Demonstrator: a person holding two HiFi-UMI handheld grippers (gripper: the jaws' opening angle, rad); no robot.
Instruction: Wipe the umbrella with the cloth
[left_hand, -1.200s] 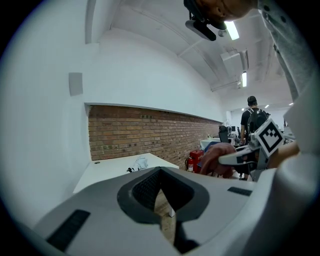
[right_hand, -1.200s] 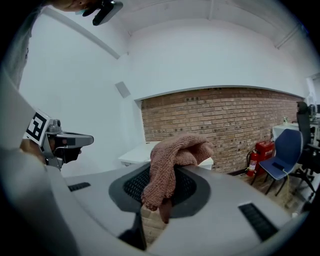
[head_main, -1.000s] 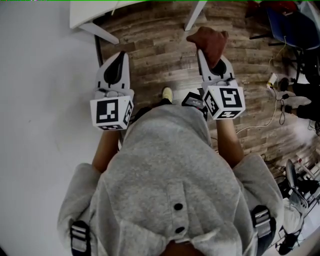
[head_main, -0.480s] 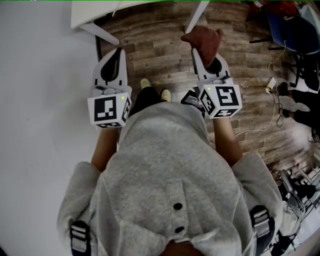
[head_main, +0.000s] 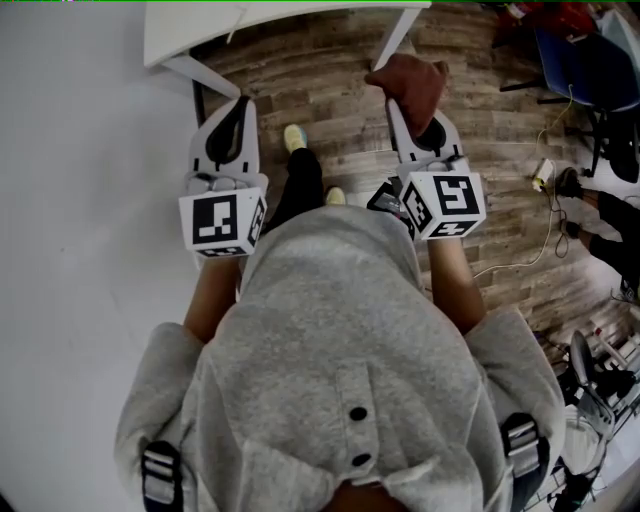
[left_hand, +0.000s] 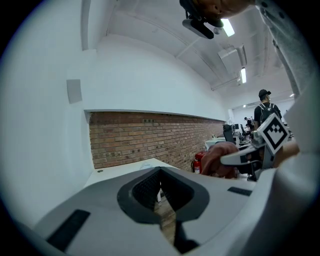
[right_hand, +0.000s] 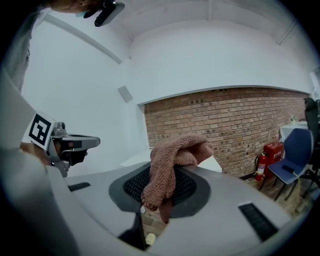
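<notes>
No umbrella shows in any view. A brown knitted cloth is bunched at the tip of my right gripper, whose jaws are shut on it. In the right gripper view the cloth drapes over the jaw tips and hangs down between them. My left gripper is held level beside it, a hand's width to the left, shut with nothing in it. In the left gripper view its jaws meet at the tips, and the cloth shows at the right. Both grippers hang over wooden floor.
A white table with a slanted leg stands just ahead. A pale wall runs along the left. A blue chair, cables and gear lie on the floor at right. A brick wall and fire extinguisher are farther off.
The person's leg and shoe have stepped forward between the grippers, and the table edge has come further into view at the top. Both grippers keep their pose and grip.
</notes>
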